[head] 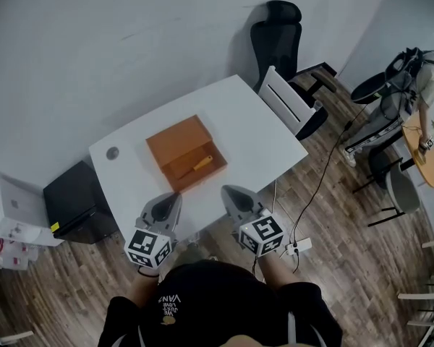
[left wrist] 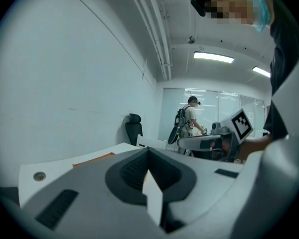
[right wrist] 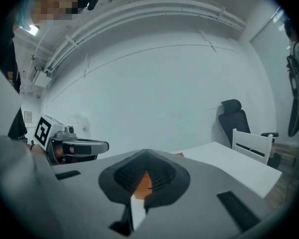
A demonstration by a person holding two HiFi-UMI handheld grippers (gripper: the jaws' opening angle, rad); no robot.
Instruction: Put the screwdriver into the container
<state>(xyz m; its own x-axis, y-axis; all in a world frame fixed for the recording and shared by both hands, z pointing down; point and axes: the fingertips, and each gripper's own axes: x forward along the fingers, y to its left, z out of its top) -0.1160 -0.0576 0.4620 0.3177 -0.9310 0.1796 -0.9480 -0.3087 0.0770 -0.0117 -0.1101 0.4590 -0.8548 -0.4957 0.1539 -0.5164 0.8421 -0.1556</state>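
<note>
An orange container [head: 175, 139] stands open in the middle of the white table [head: 253, 132]. The screwdriver [head: 197, 166], with a yellow handle, lies inside its near half. My left gripper [head: 175, 195] hovers at the table's near edge, just short of the container, with its jaws shut and nothing in them. My right gripper [head: 226, 190] sits beside it to the right, also shut and empty. In the left gripper view the closed left gripper [left wrist: 148, 152] points over the table, the container's edge [left wrist: 94, 159] beyond. In the right gripper view, orange shows behind the closed right gripper [right wrist: 146, 154].
A black office chair [head: 278, 31] and a white chair [head: 293, 107] stand at the table's far right. A black cabinet [head: 76, 201] sits left of the table. A person [head: 401, 92] stands by a round wooden table [head: 428, 157]. A power strip [head: 298, 247] lies on the floor.
</note>
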